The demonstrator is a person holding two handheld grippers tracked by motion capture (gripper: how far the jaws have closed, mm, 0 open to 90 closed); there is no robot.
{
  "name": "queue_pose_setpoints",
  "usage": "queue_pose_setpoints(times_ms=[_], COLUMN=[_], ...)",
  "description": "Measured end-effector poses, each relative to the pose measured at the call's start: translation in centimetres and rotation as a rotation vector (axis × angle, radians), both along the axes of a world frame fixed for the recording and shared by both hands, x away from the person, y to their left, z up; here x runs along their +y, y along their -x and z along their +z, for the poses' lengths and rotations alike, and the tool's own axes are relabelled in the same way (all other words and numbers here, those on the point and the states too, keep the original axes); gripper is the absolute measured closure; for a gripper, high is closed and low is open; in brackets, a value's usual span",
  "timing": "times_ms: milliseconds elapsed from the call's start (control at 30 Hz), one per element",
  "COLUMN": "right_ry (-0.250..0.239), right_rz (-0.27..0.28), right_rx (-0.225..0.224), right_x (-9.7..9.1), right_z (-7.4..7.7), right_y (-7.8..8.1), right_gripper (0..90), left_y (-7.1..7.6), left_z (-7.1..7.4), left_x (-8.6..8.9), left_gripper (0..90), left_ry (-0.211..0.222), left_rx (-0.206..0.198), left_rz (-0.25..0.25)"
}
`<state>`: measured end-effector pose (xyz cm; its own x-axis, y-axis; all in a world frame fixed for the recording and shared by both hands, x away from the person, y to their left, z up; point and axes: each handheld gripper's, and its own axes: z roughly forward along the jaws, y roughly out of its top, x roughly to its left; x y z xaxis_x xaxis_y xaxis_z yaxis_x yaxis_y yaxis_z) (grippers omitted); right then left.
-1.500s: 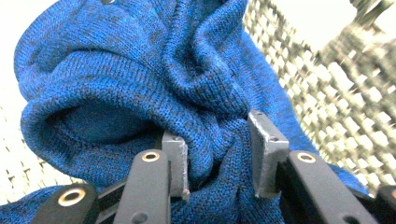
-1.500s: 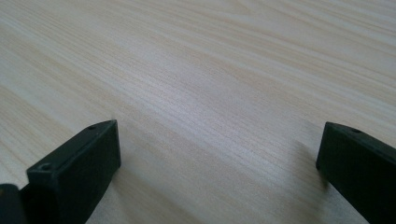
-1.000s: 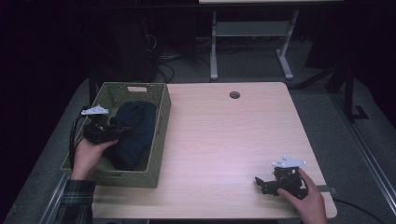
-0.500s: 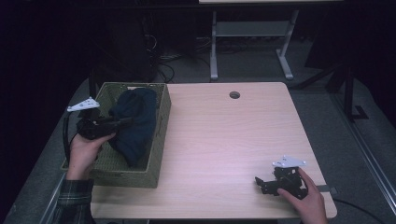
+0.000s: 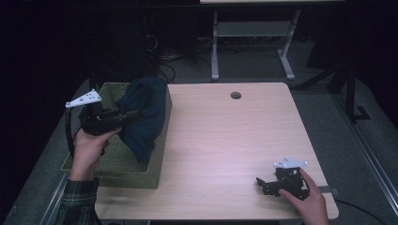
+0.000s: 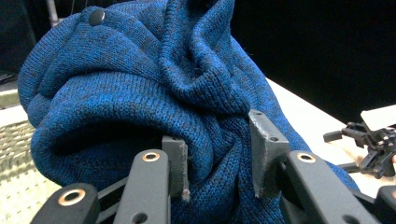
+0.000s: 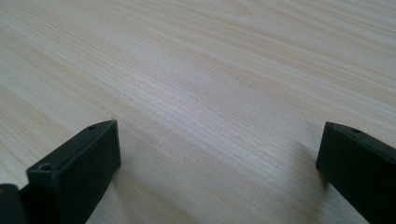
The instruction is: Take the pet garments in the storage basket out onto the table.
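Blue knitted garment (image 5: 142,117): bunched, with a dark snap button, lifted partly out of the green woven basket (image 5: 129,168) at the table's (image 5: 225,140) left edge, its lower folds hanging inside and over the basket's right rim. Left gripper (image 5: 133,112): jaws closed on a fold of the knit, fabric pinched between both pads (image 6: 180,161). Right gripper (image 5: 259,182): resting on the table's near right corner, jaws spread wide over bare wood, holding nothing.

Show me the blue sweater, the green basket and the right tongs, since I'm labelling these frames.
blue sweater (image 6: 140,93), left gripper view, on its bunched knit.
green basket (image 5: 129,178), high view, on its near wall.
right tongs (image 5: 261,184), high view, between the open fingertips, over the table.
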<state>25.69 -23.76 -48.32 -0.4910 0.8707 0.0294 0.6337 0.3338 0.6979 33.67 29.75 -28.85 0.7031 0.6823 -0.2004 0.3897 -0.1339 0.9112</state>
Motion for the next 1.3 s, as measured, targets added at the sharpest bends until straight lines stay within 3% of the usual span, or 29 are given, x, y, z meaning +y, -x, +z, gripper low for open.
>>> queue_pose_setpoints(times_ms=[700,1300], right_ry=[0.0,0.0], right_rz=[-0.001,-0.001], right_rx=[0.001,0.001], right_x=[0.0,0.0], right_z=[0.0,0.0], right_y=[0.0,0.0], right_gripper=[0.0,0.0], left_y=[-0.1,-1.2], left_z=[2.5,2.6], left_x=[-3.9,-10.2], left_gripper=[63.7,63.8], left_ry=[0.079,0.097], left_rx=[-0.079,-0.089], left_rz=[-0.076,-0.197])
